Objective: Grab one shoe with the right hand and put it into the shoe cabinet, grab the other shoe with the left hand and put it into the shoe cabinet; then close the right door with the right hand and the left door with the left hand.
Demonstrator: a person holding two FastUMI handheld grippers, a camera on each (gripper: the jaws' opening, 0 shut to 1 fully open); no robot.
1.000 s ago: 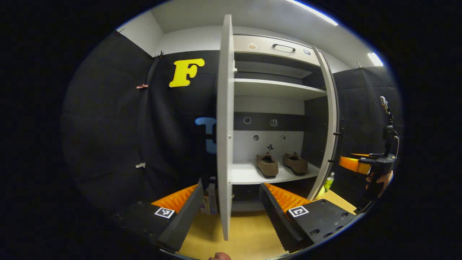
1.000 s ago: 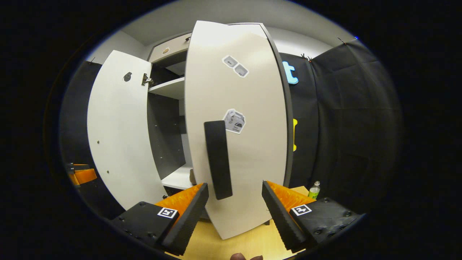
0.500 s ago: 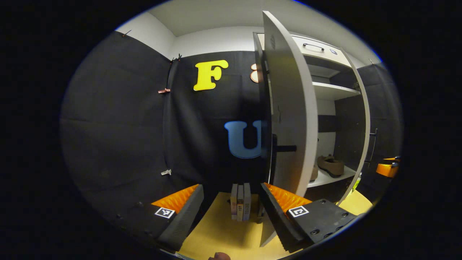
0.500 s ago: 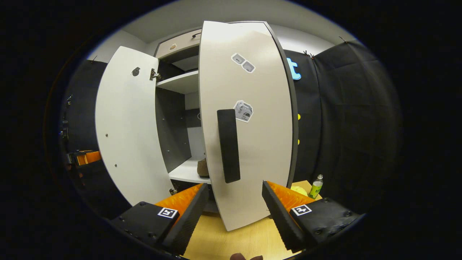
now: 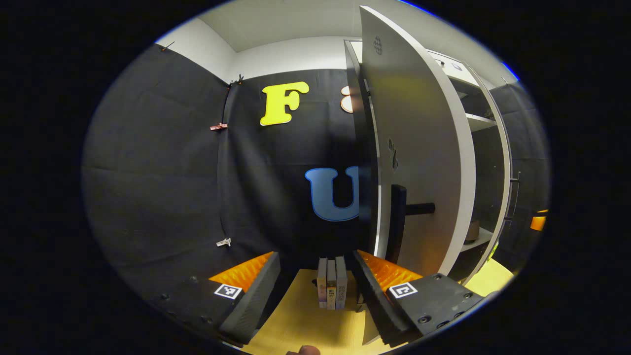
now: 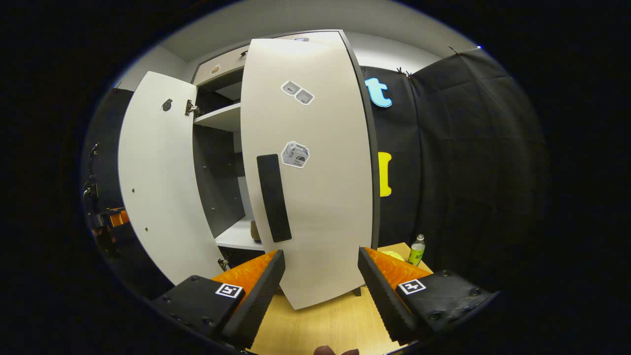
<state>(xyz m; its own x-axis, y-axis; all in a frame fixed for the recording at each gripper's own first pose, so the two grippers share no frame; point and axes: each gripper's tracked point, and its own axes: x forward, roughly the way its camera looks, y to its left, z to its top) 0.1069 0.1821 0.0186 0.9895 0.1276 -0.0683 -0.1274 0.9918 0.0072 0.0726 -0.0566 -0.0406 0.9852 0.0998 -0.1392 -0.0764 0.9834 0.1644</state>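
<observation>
Left gripper (image 5: pixel 315 291) is spread wide, nothing between its fingers, low over the counter (image 5: pixel 305 320), just beside the outer face of the left door (image 5: pixel 424 162). Left door stands ajar, its dark handle (image 5: pixel 397 222) just above the gripper's right finger. Three books (image 5: pixel 331 282) stand upright on the counter between the fingers, farther back against the wall. Past the door edge, a sliver of one shoe (image 5: pixel 472 230) sits on the lower cabinet shelf (image 5: pixel 477 239).

Right gripper (image 6: pixel 320 291) is also spread wide and empty, facing the outer face of the right door (image 6: pixel 315 172), apart from it. Right door is partly swung in, its dark handle (image 6: pixel 274 197) up and left of the fingers; stickers (image 6: pixel 295 155) on its face. In the gap between the doors, the tip of a shoe (image 6: pixel 255 230) shows on the shelf (image 6: pixel 236 236). The left door (image 6: pixel 157 177) is open at the left. A bottle (image 6: pixel 417 250) stands on the counter (image 6: pixel 320 325) right of the cabinet.
</observation>
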